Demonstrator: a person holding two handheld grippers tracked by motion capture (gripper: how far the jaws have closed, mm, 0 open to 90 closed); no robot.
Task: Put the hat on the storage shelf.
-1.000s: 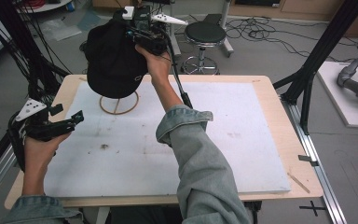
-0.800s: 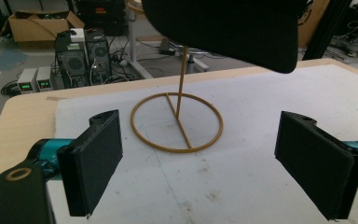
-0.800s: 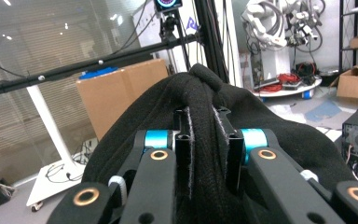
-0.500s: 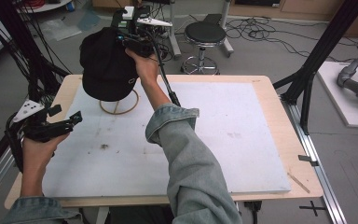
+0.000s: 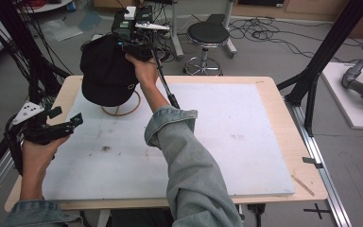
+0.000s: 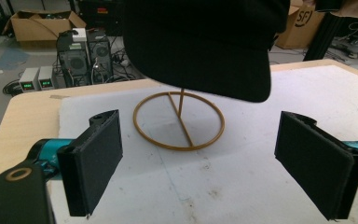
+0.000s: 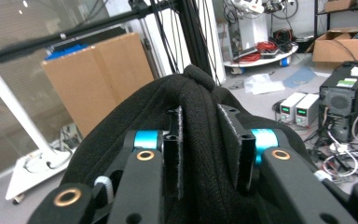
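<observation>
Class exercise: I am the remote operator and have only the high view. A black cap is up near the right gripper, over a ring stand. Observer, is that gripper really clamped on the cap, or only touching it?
Observer: Clamped. In the right gripper view the right gripper has a fold of the black cap pinched between its jaws.
Operator: Is the cap sitting on the stand?
Observer: No. The left gripper view shows the cap's lower edge raised above the ring stand, with the thin upright post bare beneath it.
Operator: And the left gripper?
Observer: The left gripper is wide open and holds nothing, its jaws pointing at the stand from a short way back.
</observation>
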